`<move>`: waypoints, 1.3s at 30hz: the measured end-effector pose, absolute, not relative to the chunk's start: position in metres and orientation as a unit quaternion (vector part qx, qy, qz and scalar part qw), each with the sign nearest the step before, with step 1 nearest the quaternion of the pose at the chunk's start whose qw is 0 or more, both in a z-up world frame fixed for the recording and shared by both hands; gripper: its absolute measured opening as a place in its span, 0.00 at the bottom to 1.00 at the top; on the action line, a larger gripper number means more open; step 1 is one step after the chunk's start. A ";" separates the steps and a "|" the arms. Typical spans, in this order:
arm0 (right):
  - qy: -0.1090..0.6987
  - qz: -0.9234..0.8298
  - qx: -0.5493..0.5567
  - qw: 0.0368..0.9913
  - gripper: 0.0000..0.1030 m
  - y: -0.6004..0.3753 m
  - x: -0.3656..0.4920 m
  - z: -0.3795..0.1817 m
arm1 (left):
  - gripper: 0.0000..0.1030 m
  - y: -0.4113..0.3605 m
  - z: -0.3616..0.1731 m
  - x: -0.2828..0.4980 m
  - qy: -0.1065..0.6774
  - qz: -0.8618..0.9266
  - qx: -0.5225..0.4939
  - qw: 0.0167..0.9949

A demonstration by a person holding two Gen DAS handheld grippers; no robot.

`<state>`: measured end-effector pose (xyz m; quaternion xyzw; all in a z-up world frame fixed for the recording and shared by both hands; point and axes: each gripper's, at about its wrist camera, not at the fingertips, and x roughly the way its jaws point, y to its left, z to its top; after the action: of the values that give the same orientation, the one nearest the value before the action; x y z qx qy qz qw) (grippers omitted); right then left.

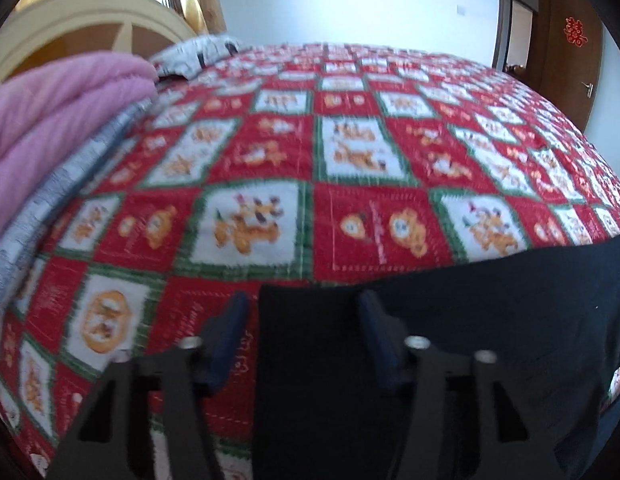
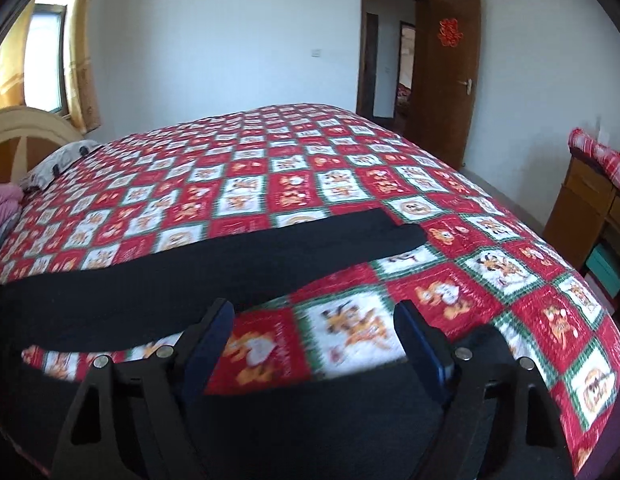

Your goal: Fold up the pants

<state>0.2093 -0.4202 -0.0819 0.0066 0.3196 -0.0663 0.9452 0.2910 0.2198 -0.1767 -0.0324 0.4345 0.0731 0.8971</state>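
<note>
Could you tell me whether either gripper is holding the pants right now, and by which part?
Neither is. The left gripper and the right gripper are both open above the black pants.

My black fabric pants (image 2: pixel 213 256) lie stretched across the near edge of the bed's red checked cartoon quilt (image 2: pixel 269 168); a folded pink blanket (image 1: pixel 57 112) sits far left by the cream wooden headboard (image 1: pixel 85 24).
</note>
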 end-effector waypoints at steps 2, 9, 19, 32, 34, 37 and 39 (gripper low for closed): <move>0.326 -0.072 0.017 0.942 0.67 -0.436 0.222 -0.080 | 0.46 0.226 -0.182 0.290 0.432 0.058 -0.059 0.898; 0.353 -0.102 0.058 0.928 0.53 -0.500 0.273 -0.073 | 0.42 0.240 -0.183 0.299 0.442 0.022 -0.104 0.891; 0.431 -0.091 0.079 0.894 0.53 -0.559 0.365 -0.089 | 0.46 0.243 -0.186 0.312 0.435 0.022 -0.105 0.894; 0.491 -0.064 0.046 0.867 0.53 -0.556 0.466 -0.140 | 0.43 0.241 -0.189 0.311 0.424 0.022 -0.100 0.900; 0.502 -0.062 0.044 0.861 0.48 -0.556 0.474 -0.150 | 0.38 0.241 -0.189 0.310 0.421 0.019 -0.104 0.901; 0.502 -0.055 0.027 0.863 0.18 -0.552 0.476 -0.155 | 0.32 0.240 -0.189 0.310 0.420 0.017 -0.103 0.901; 0.498 -0.052 0.026 0.865 0.09 -0.550 0.476 -0.154 | 0.26 0.238 -0.188 0.309 0.418 0.017 -0.098 0.903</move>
<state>0.4757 -0.5496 -0.1542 0.0261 0.4979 -0.0524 0.8652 0.3094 0.2381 -0.1883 -0.0976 0.4182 0.0170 0.9029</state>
